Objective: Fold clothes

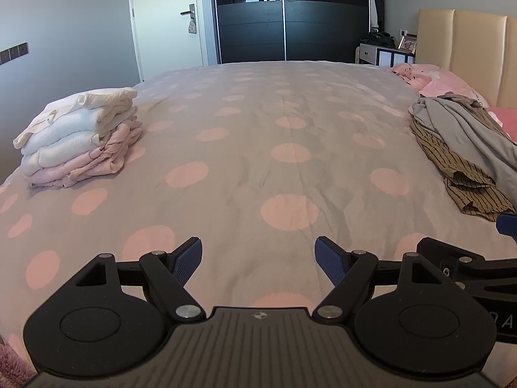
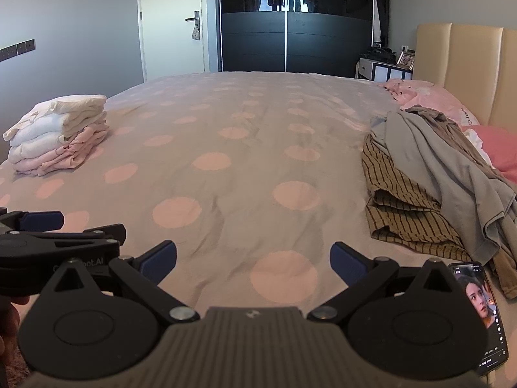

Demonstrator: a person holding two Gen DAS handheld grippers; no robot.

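We see a bed (image 2: 245,148) under a grey cover with pink dots, a beige headboard (image 2: 465,64) along its right edge and pink pillows (image 2: 429,97) against it. A phone (image 2: 484,310) lies lit at the near right corner. Beyond the far edge stand a dark wardrobe (image 2: 290,32), a white door (image 2: 174,26) and a nightstand (image 2: 381,68).

Readable text is sparse.

Left wrist view, lower right edge: white letters "D A" on the black body of the right gripper (image 1: 499,223) (cut off by the frame edge; rest of the word hidden).

Right wrist view, lower left: pale lettering ending "…ont.AI" on the black body of the left gripper (image 2: 42,220) (start hidden behind a linkage).

Right wrist view, lower right: phone (image 2: 484,317) screen lit; small text lines on it too small to read.

Pink pillow (image 2: 436,100), right side: dark print, illegible.
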